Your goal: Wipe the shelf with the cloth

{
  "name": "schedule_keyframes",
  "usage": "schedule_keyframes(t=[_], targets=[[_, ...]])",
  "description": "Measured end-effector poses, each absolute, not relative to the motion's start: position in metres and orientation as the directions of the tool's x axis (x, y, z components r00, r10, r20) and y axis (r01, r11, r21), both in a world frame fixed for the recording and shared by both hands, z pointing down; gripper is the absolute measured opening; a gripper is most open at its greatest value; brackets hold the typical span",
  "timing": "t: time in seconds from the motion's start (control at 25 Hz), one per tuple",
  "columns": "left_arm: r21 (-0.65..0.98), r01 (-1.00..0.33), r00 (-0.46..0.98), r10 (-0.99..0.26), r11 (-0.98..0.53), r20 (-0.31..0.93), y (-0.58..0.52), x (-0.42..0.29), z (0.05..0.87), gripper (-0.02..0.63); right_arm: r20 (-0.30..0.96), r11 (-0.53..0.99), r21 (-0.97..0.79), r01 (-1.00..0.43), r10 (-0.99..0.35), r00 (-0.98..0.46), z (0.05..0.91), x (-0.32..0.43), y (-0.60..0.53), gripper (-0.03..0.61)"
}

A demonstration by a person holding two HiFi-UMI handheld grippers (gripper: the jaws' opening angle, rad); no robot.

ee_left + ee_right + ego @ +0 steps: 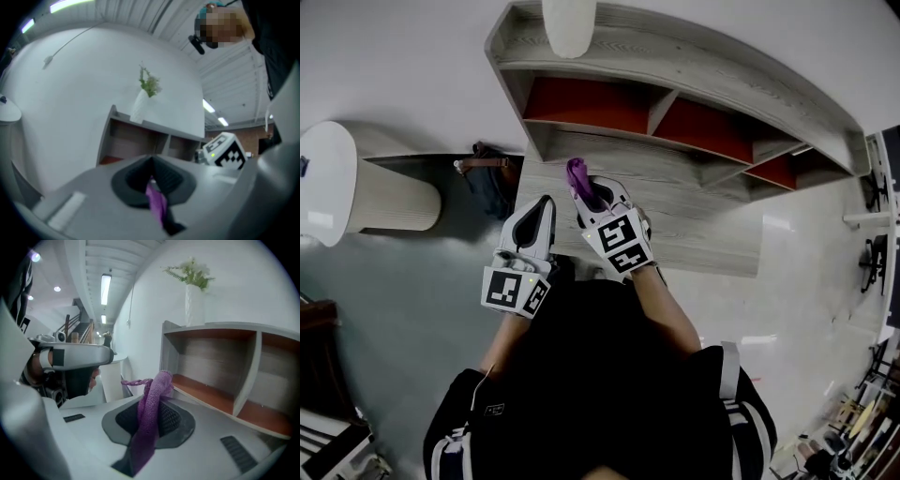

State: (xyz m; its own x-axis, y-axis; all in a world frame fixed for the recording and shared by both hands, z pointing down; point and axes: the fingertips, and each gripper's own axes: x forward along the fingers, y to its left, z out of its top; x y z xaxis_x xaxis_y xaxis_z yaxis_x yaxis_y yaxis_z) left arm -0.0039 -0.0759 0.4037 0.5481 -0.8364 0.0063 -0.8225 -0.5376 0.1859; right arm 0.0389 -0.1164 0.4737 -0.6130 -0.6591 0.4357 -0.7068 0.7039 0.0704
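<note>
Clamps the purple cloth (pixel 150 418) in the shut right gripper (pixel 586 194), bunched upright just over the lower board of the grey wooden shelf (pixel 694 202), pinches a purple strip (pixel 157 201) in the closed left gripper (pixel 546 202) beside it, and seemingly needs lowering onto the wood to start wiping.

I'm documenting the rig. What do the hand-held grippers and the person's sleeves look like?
The left hand-held gripper and right hand-held gripper have white shells and dark textured pads. Each carries a cube with black-and-white square markers. The person wears a black top with white stripes on the sleeves.
</note>
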Motion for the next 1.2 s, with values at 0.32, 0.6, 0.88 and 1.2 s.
schedule_keyframes(t=[0.32, 0.6, 0.88, 1.2], targets=[[0.145, -0.838, 0.539, -0.84, -0.526, 0.067, -0.033, 0.031, 0.407, 0.002, 0.268, 0.629, -0.081, -0.773, -0.734, -0.624, 0.452, 0.086, -0.066, 0.049], [0.146, -0.812, 0.577, -0.815, -0.565, 0.059, -0.019, 0.038, 0.408, 0.002, 0.215, 0.537, -0.073, -0.84, -0.814, -0.539, 0.432, 0.117, -0.048, 0.049], [0.116, -0.782, 0.618, -0.786, -0.613, 0.01, -0.028, 0.039, 0.397, 0.002, 0.201, 0.424, -0.055, -0.904, -0.882, -0.426, 0.427, 0.131, -0.036, 0.049], [0.112, -0.751, 0.657, -0.754, -0.651, 0.026, -0.021, 0.029, 0.408, 0.002, 0.207, 0.408, -0.042, -0.912, -0.889, -0.407, 0.429, 0.112, -0.023, 0.049]])
